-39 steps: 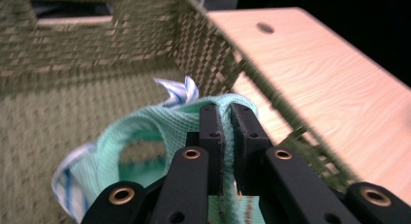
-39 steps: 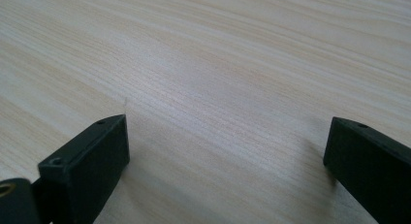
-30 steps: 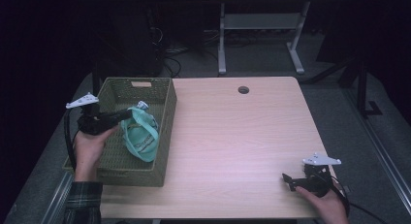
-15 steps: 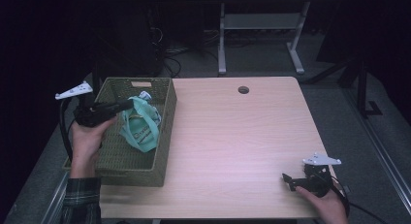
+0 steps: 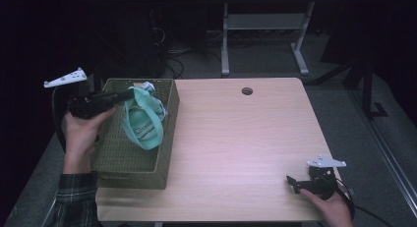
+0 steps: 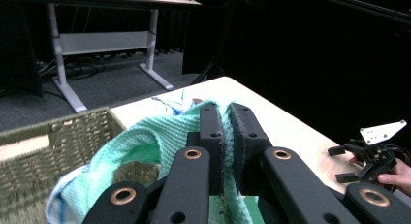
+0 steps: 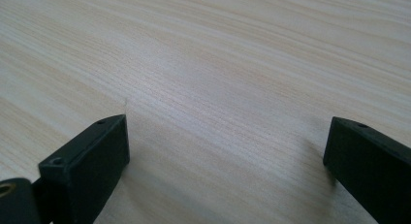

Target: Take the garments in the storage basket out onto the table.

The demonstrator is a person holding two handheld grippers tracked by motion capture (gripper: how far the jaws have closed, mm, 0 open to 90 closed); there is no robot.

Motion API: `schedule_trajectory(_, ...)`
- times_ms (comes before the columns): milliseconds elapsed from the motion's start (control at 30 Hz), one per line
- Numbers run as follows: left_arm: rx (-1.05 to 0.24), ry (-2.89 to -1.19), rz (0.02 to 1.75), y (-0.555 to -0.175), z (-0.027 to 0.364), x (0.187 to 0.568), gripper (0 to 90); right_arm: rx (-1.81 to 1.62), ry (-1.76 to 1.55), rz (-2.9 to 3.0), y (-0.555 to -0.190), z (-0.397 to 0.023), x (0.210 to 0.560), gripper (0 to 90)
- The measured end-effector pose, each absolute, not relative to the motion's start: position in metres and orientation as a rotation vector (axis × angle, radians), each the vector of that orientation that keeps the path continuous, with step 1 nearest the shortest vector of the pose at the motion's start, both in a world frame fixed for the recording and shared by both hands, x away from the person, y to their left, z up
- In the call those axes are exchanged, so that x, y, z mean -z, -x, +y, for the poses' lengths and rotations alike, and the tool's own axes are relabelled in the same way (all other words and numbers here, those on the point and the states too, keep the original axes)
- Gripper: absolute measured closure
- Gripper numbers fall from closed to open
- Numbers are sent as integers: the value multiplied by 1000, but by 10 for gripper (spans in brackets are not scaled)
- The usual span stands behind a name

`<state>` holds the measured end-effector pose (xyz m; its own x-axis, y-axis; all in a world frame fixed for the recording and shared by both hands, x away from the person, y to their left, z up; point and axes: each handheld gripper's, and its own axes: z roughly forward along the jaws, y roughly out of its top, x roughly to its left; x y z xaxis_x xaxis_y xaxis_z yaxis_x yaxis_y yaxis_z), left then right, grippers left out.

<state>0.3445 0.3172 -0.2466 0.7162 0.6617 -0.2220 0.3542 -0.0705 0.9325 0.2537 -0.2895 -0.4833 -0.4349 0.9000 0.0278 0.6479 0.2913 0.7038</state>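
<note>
Left tongs (image 6: 225,132) pinch towel (image 5: 142,121); right tongs (image 7: 225,151) wide.

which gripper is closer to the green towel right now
Left. The left gripper is shut on the green towel above the basket; the right gripper rests open at the table's far near-right corner.

**Colours at the tabletop**

The tabletop (image 5: 236,138) is pale wood with fine straight grain and one dark round hole (image 5: 247,91) near its far edge. On its left side sits an olive-green woven basket (image 5: 130,160). Over the basket hangs a mint-green cloth (image 5: 142,121) with a ribbed knit texture and white and blue showing at its edges. Both the left gripper (image 6: 225,136) and the right gripper (image 5: 295,183) are black, each topped by a light grey plate. The sleeve (image 5: 74,200) beside the basket is a dark green plaid.
</note>
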Motion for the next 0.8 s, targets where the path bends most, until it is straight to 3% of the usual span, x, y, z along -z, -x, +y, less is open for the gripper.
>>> schedule_trajectory(800,-260,-1688,668,-348,261,212,841,-924,-1396,2189,-254,-290,483,21)
